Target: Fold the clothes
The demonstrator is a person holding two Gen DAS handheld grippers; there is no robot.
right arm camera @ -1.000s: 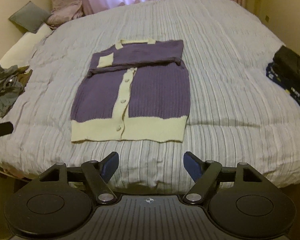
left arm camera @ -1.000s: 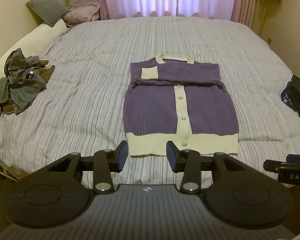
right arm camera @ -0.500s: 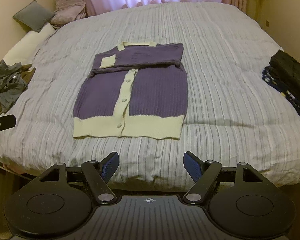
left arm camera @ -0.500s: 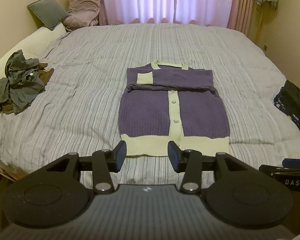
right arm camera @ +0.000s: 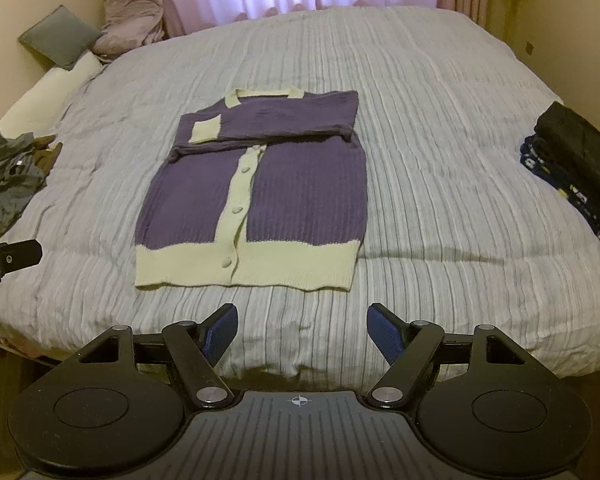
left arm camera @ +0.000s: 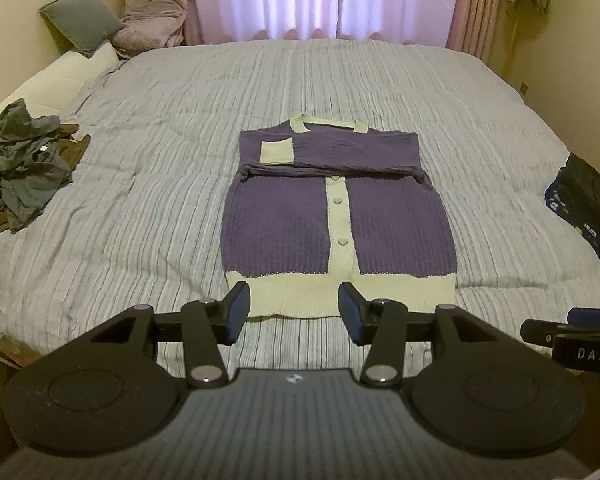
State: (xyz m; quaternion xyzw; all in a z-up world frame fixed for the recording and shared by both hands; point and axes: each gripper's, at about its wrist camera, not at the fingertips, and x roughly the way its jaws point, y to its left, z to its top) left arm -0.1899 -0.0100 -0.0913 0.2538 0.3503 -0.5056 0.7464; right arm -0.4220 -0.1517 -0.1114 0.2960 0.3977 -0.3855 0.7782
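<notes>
A purple cardigan (left arm camera: 340,216) with cream hem, placket and cuffs lies flat on the striped bedspread (left arm camera: 148,184), sleeves folded across the chest. It also shows in the right wrist view (right arm camera: 260,184). My left gripper (left arm camera: 294,314) is open and empty, just in front of the cream hem. My right gripper (right arm camera: 300,334) is open and empty, over the bed's near edge, short of the hem. The right gripper's tip (left arm camera: 572,336) shows at the lower right of the left wrist view.
A heap of crumpled grey and brown clothes (left arm camera: 24,168) lies at the bed's left side. A dark folded stack (right arm camera: 576,172) sits at the right edge. Pillows and a pink blanket (left arm camera: 152,20) are at the back left, curtains behind.
Both grippers have drawn back from the cardigan toward the foot of the bed, so more of the bed shows. The cardigan has not moved. Both stay open.
</notes>
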